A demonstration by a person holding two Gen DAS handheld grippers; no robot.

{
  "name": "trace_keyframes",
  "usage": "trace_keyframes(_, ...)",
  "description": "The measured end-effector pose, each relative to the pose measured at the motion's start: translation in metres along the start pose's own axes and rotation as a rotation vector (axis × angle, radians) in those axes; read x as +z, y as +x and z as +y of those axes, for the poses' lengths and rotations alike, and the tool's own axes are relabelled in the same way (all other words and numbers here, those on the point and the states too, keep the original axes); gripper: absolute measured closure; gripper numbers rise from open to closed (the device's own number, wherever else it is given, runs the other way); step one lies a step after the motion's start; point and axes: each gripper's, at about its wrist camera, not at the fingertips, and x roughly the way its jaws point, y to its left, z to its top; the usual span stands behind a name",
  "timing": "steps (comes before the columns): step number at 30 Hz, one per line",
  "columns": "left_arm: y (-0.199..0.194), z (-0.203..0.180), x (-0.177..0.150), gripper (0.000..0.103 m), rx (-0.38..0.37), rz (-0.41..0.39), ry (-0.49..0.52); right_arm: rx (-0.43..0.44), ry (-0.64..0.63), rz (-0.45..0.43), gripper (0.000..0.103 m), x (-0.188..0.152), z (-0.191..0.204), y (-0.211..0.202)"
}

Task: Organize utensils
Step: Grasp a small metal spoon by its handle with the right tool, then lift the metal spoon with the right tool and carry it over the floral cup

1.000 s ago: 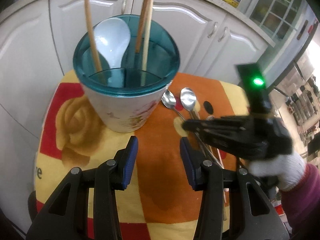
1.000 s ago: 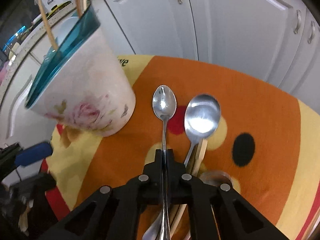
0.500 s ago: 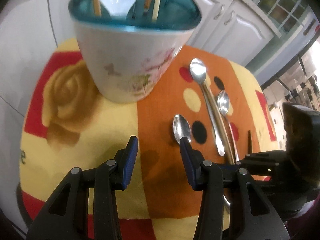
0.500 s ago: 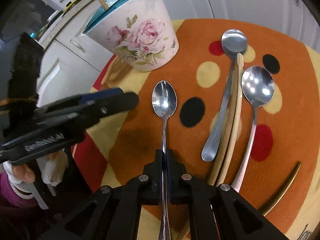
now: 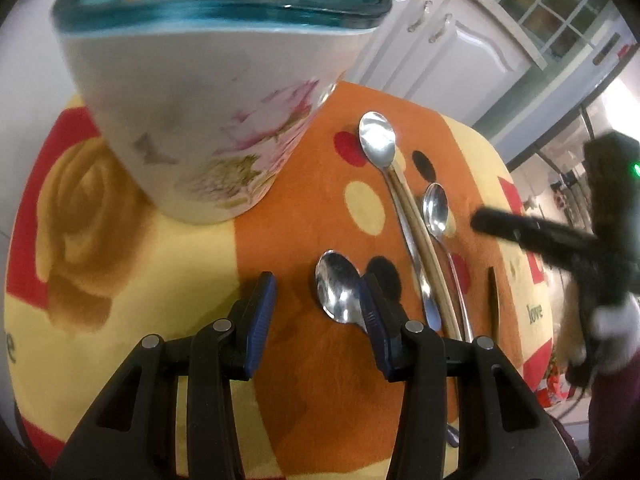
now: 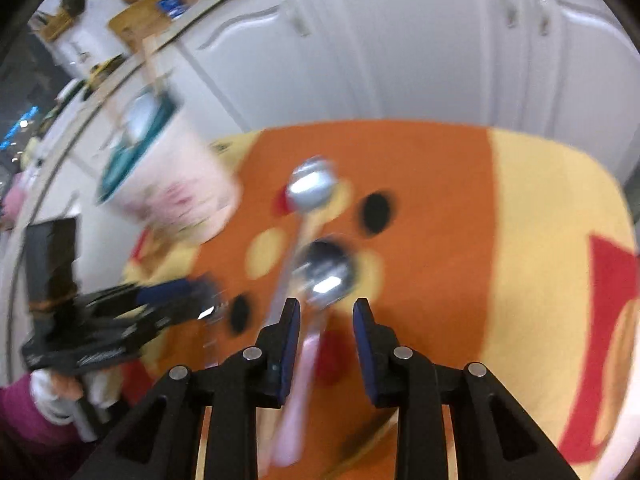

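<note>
A floral utensil holder [image 5: 200, 92] with a teal rim stands on the orange and yellow cloth [image 5: 288, 208], with chopsticks and a white spoon in it. Three metal spoons lie on the cloth: a small one [image 5: 338, 286] just ahead of my left gripper [image 5: 318, 300], a long one [image 5: 378, 144] beside a wooden chopstick, and another [image 5: 436, 210]. My left gripper is open and empty. My right gripper [image 6: 326, 312] is open above a spoon [image 6: 324, 272]; that view is blurred.
White cabinet doors [image 5: 440, 36] stand behind the small table. A dark thin utensil [image 5: 494, 300] lies at the cloth's right side. The right gripper [image 5: 540, 236] reaches in from the right in the left wrist view. The holder also shows in the right wrist view [image 6: 176, 184].
My right gripper has let go of the small spoon, which now lies on the cloth, and has opened and swung right. My left gripper has moved closer and lower toward the holder.
</note>
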Motion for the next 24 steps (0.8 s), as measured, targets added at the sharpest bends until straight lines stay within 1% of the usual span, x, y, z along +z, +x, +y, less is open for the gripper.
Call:
trace_keyframes(3,0.003,-0.002,0.003,0.062,-0.011,0.001,0.007,0.039,-0.019,0.006,0.076,0.017,-0.008,0.013)
trace_keyframes(7,0.007,-0.009,0.003,0.073,-0.013,0.008,0.037,0.097,-0.083,0.044,0.075,0.027,-0.006,0.032)
trace_keyframes(8,0.008,-0.011,0.002,0.079,-0.010,0.009,0.049,0.118,-0.103,0.040,0.075,0.029,-0.004,0.036)
trace_keyframes(9,0.009,-0.012,0.001,0.083,-0.004,0.011,0.057,0.133,-0.117,0.037,0.075,0.030,-0.001,0.039)
trace_keyframes(10,0.009,-0.012,0.001,0.090,0.005,0.009,0.064,0.148,-0.125,0.049,0.077,0.030,-0.001,0.040)
trace_keyframes(11,0.010,-0.012,0.001,0.093,0.004,0.008,0.066,0.151,-0.127,0.056,0.085,0.026,0.000,0.040)
trace_keyframes(12,0.010,-0.011,0.001,0.095,-0.008,0.010,0.063,0.153,-0.126,0.064,0.095,0.025,-0.001,0.038)
trace_keyframes(14,0.009,-0.010,0.001,0.099,-0.022,0.010,0.060,0.169,-0.121,0.065,0.099,0.023,0.001,0.035)
trace_keyframes(16,0.006,-0.011,0.001,0.099,-0.030,0.010,0.057,0.149,-0.136,0.058,0.100,0.019,0.005,0.027)
trace_keyframes(20,0.000,-0.015,0.000,0.100,-0.050,-0.001,0.054,0.136,-0.152,0.030,0.101,0.006,0.010,0.010)
trace_keyframes(24,-0.019,-0.016,-0.001,0.101,-0.056,-0.028,0.057,0.113,-0.155,-0.014,0.101,0.001,0.015,-0.012)
